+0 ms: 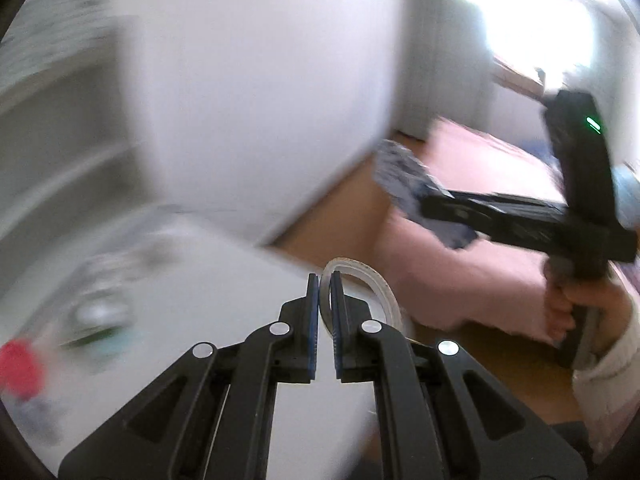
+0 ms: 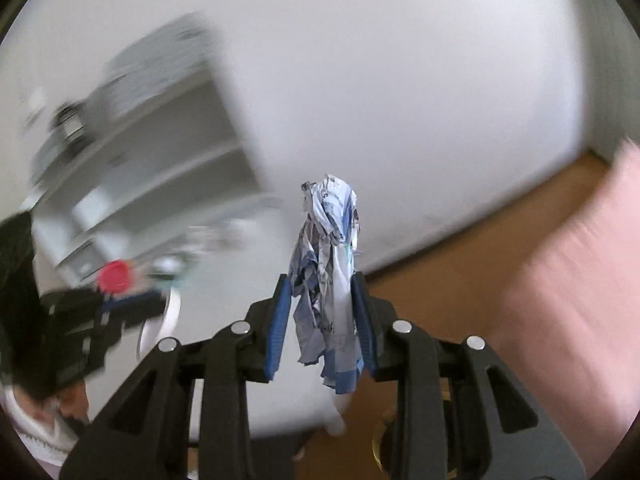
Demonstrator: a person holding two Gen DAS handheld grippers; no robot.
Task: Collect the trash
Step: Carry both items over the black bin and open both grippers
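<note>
My left gripper is shut on a clear tape ring, which sticks out to the right of the fingers above the edge of a white table. A crumpled blue-and-white paper stands up between the blue pads of my right gripper, which is shut on it. In the left wrist view the right gripper shows at the right, carried by a hand, with the paper at its tip. The right wrist view catches the left gripper and its ring at the left. Both views are blurred.
A red round object and blurred clutter lie on the white table. A white shelf unit stands against the wall behind it. A wooden floor and a pink cover lie to the right. A bright window is beyond.
</note>
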